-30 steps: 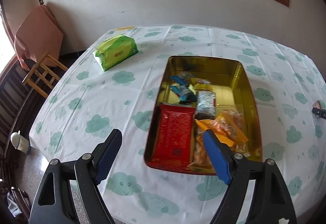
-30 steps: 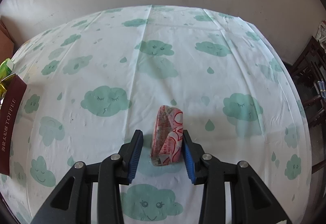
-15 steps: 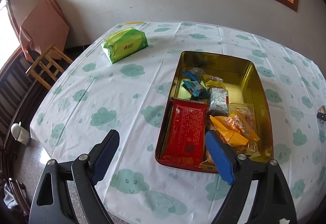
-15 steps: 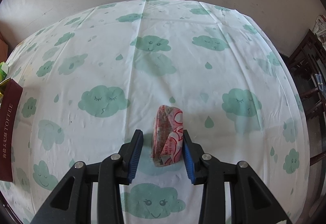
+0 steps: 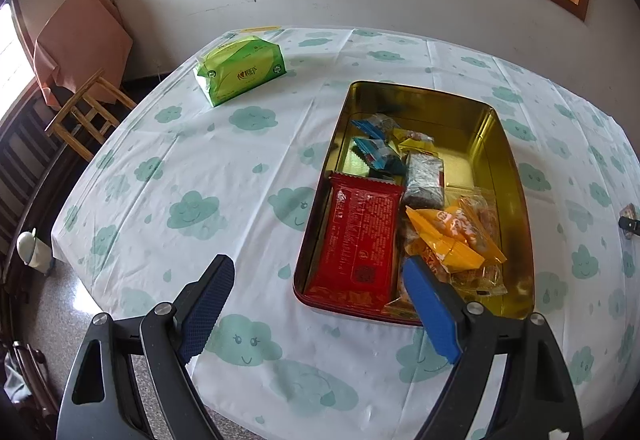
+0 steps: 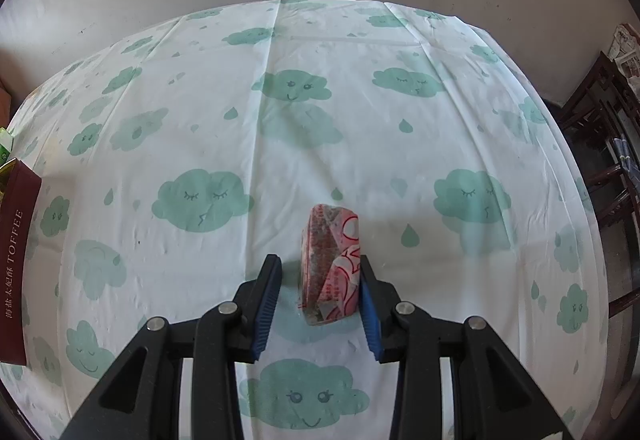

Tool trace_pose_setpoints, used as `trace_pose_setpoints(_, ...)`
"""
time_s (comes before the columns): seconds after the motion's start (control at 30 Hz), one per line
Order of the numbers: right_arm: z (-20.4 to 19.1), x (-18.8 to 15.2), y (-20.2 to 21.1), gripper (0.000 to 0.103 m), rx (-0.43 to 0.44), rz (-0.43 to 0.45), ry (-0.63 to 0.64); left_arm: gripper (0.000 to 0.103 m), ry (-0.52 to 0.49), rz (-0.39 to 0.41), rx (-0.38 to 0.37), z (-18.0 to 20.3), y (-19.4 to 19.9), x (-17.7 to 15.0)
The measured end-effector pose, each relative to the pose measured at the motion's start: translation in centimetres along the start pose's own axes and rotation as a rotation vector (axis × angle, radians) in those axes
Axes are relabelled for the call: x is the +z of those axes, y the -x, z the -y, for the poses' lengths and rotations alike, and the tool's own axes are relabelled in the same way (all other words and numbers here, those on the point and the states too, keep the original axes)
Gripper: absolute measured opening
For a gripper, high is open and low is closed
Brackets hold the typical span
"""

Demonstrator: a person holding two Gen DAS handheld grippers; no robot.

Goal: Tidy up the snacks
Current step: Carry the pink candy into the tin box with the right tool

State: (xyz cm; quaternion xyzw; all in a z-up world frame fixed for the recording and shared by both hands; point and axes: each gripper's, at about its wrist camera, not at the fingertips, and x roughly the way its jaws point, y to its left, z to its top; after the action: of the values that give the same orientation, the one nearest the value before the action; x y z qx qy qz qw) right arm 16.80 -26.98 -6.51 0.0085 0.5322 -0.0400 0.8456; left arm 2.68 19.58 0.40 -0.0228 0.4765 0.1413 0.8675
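In the right wrist view a red and pink wrapped snack (image 6: 330, 264) sits between my right gripper's (image 6: 320, 280) fingers. It touches the right finger (image 6: 370, 314), with a gap to the left finger (image 6: 266, 310), so the jaws stand open around it. In the left wrist view my left gripper (image 5: 320, 304) is open and empty, above the near edge of a gold tin (image 5: 514, 176). The tin holds a red packet (image 5: 360, 240), orange packets (image 5: 452, 236), a silver packet (image 5: 424, 180) and blue sweets (image 5: 378, 152).
A green tissue pack (image 5: 240, 68) lies at the table's far left. The tin's dark red side (image 6: 14, 264) shows at the left edge of the right wrist view. A wooden chair (image 5: 84, 108) with a pink cloth stands left of the table. Dark chairs (image 6: 604, 144) stand right.
My left gripper has drawn back and turned left, so the tin sits further right in its view. The right gripper's jaws have opened slightly around the snack.
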Motion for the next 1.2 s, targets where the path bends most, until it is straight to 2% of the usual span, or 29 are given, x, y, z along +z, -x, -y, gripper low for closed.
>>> trace_pose_setpoints(0.13,-0.1,-0.1,0.1,0.031,0.004,0.013,0.003,0.085,0.003,-0.002,0.004,0.0,0.0,0.0)
trace_pose_setpoints(0.17,-0.2,-0.1,0.1,0.025,0.005,0.014,0.004,0.085,0.005,-0.005,0.005,-0.1,0.1,-0.1)
trace_pose_setpoints(0.43,-0.6,-0.6,0.4,0.024,-0.002,0.03,0.001,0.085,0.015,-0.008,0.009,-0.8,0.1,-0.3)
trace_pose_setpoints(0.63,-1.4,-1.3,1.9,0.023,-0.011,0.084,0.004,0.085,0.021,-0.013,-0.004,-1.0,0.0,-0.4)
trace_pose_setpoints(0.93,-5.2,-2.4,4.6,0.023,0.085,0.11,0.046,0.086,0.027,-0.012,-0.002,-1.3,0.1,-0.5)
trace_pose_setpoints(1.2,-12.3,-3.5,7.1,0.023,0.215,0.114,0.139,0.087,0.036,-0.003,0.007,-2.2,0.2,-0.6)
